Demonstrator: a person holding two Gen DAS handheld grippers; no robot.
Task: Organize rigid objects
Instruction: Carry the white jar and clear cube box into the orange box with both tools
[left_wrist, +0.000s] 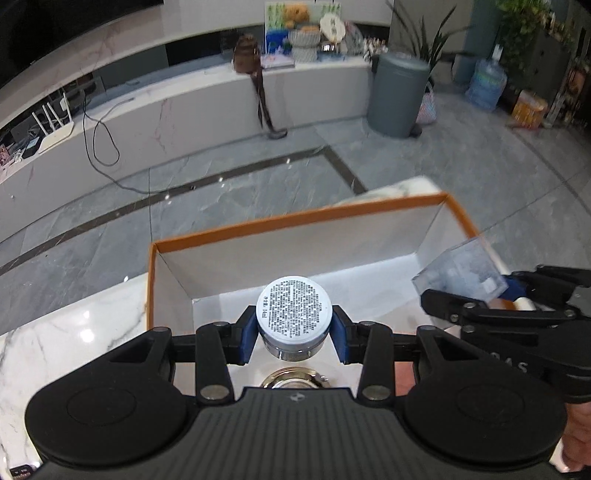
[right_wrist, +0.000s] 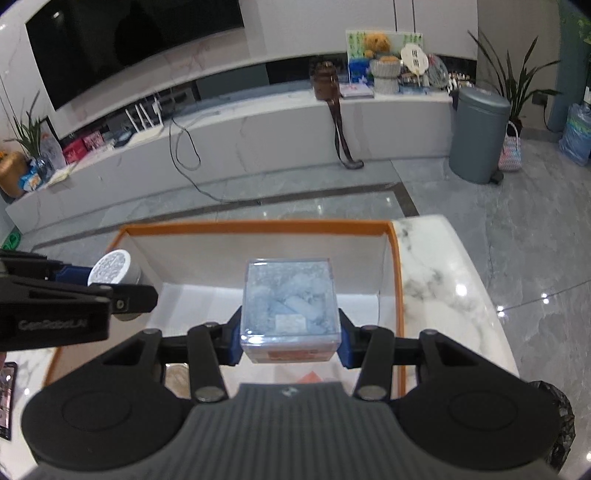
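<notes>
We hold a jar (left_wrist: 293, 314) clamped in the left gripper (left_wrist: 293, 334) and a clear cube (right_wrist: 290, 314) clamped in the right gripper (right_wrist: 290, 343), both above the open box (right_wrist: 258, 226). Neither is set down yet; we judge both placements remain.

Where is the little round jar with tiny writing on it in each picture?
Left wrist view: round jar sits centre, clamped by the left gripper.
Right wrist view: it is at the left edge.
Shared landmark: the orange-rimmed box behind it.
</notes>
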